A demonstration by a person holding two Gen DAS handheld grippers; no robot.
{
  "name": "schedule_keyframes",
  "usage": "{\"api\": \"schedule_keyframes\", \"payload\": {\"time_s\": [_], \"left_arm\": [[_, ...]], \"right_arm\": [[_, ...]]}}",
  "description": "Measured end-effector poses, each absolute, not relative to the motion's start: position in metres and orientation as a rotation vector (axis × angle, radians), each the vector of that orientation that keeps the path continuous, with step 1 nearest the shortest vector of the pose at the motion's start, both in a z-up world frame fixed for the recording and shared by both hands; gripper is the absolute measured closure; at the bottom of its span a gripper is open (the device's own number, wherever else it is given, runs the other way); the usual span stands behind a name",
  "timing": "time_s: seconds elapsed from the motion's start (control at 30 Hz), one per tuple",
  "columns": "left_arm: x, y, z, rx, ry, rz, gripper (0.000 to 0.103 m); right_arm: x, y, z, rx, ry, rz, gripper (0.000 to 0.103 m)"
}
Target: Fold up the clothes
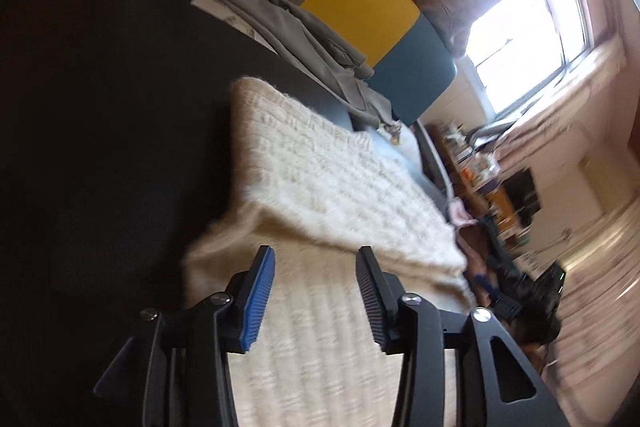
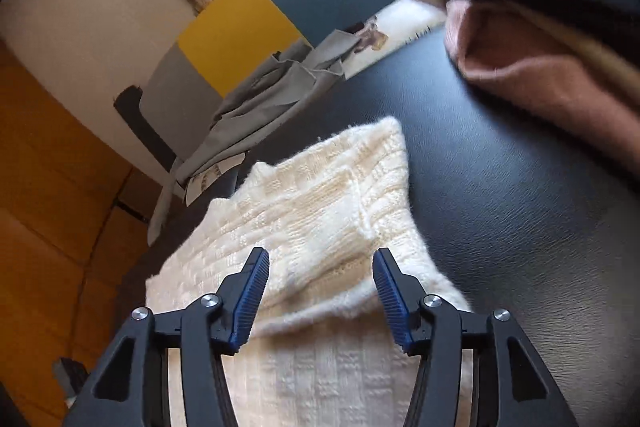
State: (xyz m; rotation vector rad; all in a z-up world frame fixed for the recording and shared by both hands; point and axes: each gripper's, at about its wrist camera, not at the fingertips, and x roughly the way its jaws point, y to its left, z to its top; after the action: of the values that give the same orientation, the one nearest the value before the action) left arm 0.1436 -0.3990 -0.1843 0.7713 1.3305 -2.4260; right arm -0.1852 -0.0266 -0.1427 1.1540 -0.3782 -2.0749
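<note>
Above the folded cream sweater on the dark tabletop, both grippers, left and right, hold their fingers apart and empty, so the fold probably wants smoothing flat.

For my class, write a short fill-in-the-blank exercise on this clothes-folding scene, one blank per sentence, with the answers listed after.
1. The cream knitted sweater lies on a ____ leather-like surface.
2. The right gripper has its jaws ____, pressing on nothing.
3. Between the grey and teal panels behind the surface sits a ____ panel.
4. The crumpled cloth beyond the sweater is ____.

Answers: black; open; yellow; grey
</note>
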Motion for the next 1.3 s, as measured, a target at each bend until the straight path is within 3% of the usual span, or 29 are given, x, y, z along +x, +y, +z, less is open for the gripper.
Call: {"api": "schedule_keyframes", "payload": {"time_s": [0.07, 0.23, 0.33, 0.4, 0.43, 0.47, 0.5, 0.53, 0.73, 0.83, 0.9, 1.03, 1.1, 1.3], "left_arm": [[0.131, -0.407, -0.195, 0.77, 1.434, -2.354, 0.05], [0.117, -0.426, -0.213, 0.744, 1.532, -2.212, 0.05], [0.115, -0.431, -0.212, 0.746, 1.493, -2.192, 0.066], [0.114, -0.434, -0.214, 0.771, 1.443, -2.185, 0.092], [0.116, -0.435, -0.216, 0.773, 1.436, -2.185, 0.094], [0.117, -0.436, -0.217, 0.776, 1.429, -2.186, 0.095], [0.119, -0.438, -0.218, 0.778, 1.423, -2.186, 0.096], [0.121, -0.437, -0.219, 0.777, 1.413, -2.192, 0.096], [0.14, -0.443, -0.233, 0.731, 1.487, -2.172, 0.095], [0.145, -0.443, -0.231, 0.731, 1.532, -2.154, 0.091], [0.145, -0.435, -0.219, 0.794, 1.444, -2.183, 0.081], [0.152, -0.412, -0.185, 0.845, 1.192, -2.263, 0.081], [0.152, -0.403, -0.164, 0.816, 1.032, -2.328, 0.081], [0.092, -0.412, -0.135, 0.827, 0.731, -2.446, 0.077]], "right_arm": [[-0.182, -0.028, -0.133, 1.128, -0.339, -2.075, 0.047], [-0.194, -0.043, -0.126, 1.136, -0.301, -2.094, 0.041], [-0.208, -0.053, -0.137, 1.189, -0.285, -2.142, 0.041], [-0.217, -0.059, -0.147, 1.227, -0.259, -2.165, 0.041], [-0.219, -0.064, -0.153, 1.248, -0.222, -2.17, 0.047], [-0.216, -0.069, -0.154, 1.247, -0.178, -2.17, 0.074], [-0.212, -0.074, -0.156, 1.245, -0.134, -2.169, 0.088], [-0.209, -0.078, -0.158, 1.244, -0.09, -2.167, 0.094], [-0.181, -0.078, -0.155, 1.171, 0.045, -2.158, 0.094], [-0.185, -0.077, -0.17, 1.205, 0.034, -2.131, 0.092], [-0.191, -0.068, -0.17, 1.221, -0.071, -2.099, 0.088], [-0.189, -0.057, -0.154, 1.179, -0.114, -2.137, 0.062], [-0.178, -0.062, -0.137, 1.076, -0.042, -2.182, 0.05], [-0.145, -0.113, -0.119, 0.875, 0.231, -2.12, 0.039]]}}
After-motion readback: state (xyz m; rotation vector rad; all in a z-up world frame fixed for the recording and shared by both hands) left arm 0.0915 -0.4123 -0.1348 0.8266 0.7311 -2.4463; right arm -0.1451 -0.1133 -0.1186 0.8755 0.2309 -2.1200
